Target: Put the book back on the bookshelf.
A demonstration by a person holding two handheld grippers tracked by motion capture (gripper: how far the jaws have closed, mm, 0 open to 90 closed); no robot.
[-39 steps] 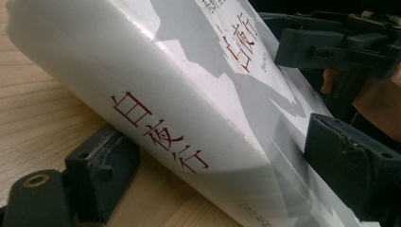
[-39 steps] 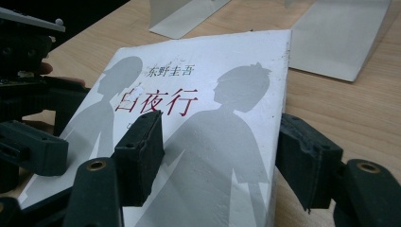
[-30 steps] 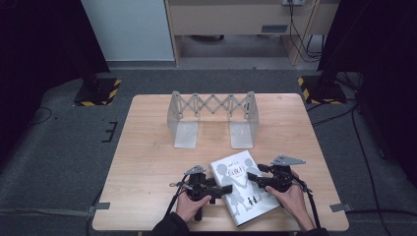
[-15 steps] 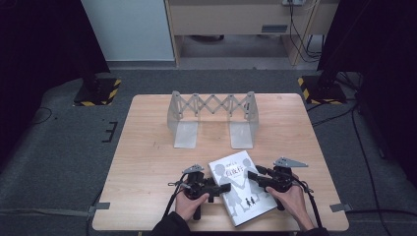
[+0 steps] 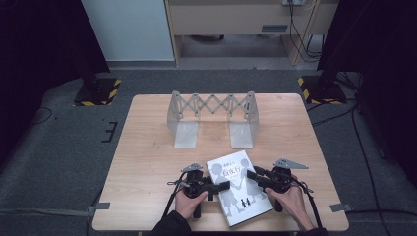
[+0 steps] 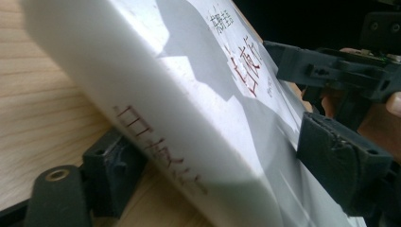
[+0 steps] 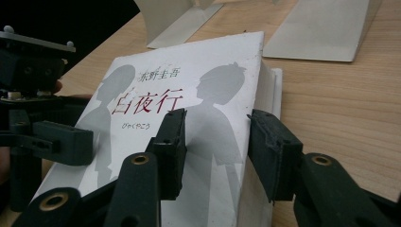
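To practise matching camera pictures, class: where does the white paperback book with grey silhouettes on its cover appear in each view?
High view: white paperback book at the table's near edge, between both claws.
Left gripper view: its spine and cover run diagonally across the picture.
Right gripper view: cover at centre, its edge between the jaws.
Shared landmark: red title characters.

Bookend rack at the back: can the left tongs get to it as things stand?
Probably not yet. The left tongs straddle the spine edge of the book, which the right tongs also straddle. The bare table up to the rack leaves the way free once they let go.
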